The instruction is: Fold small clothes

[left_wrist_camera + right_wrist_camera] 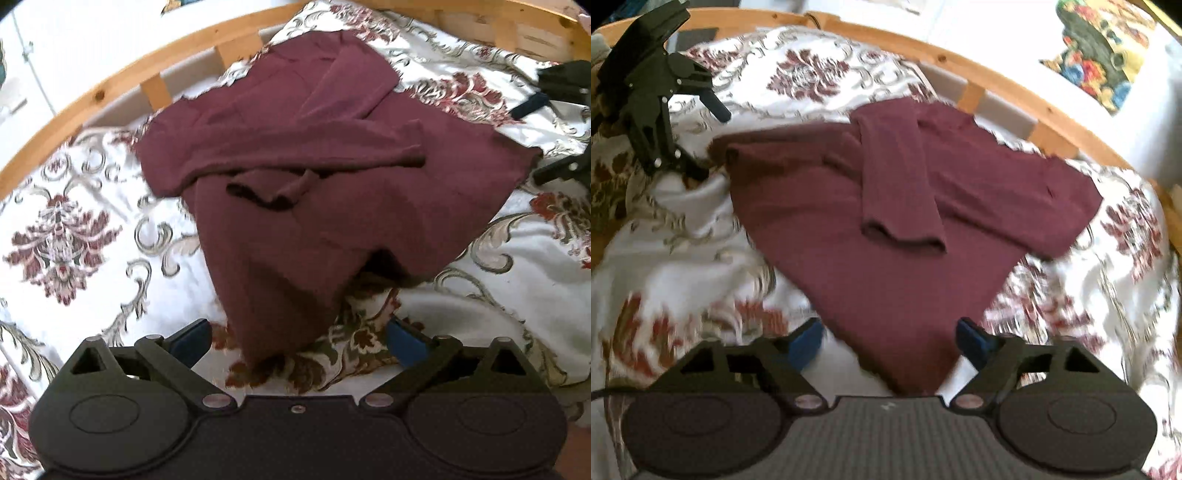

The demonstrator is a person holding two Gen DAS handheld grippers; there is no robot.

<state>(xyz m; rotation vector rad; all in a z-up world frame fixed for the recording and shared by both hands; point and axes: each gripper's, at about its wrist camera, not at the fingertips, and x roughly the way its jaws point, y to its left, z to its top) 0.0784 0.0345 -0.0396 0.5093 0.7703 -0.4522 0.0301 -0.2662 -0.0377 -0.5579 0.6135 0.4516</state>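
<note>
A maroon long-sleeved top (pixel 314 192) lies spread on the floral bedspread (pixel 74 221), both sleeves folded across its body. My left gripper (pixel 299 341) is open, its blue pads either side of the garment's near corner, empty. The top also shows in the right wrist view (pixel 886 221), one sleeve (pixel 897 177) lying down its middle. My right gripper (pixel 888 341) is open and empty, straddling another near corner. The left gripper (pixel 701 136) shows at far left of the right wrist view, open by the garment's edge. The right gripper (pixel 532 144) shows at the right edge of the left wrist view.
A wooden bed rail (pixel 110 92) curves behind the bedspread, also seen in the right wrist view (pixel 997 85). A white wall with a colourful picture (pixel 1100 55) stands beyond it. The bedspread (pixel 683 240) is rumpled at the left.
</note>
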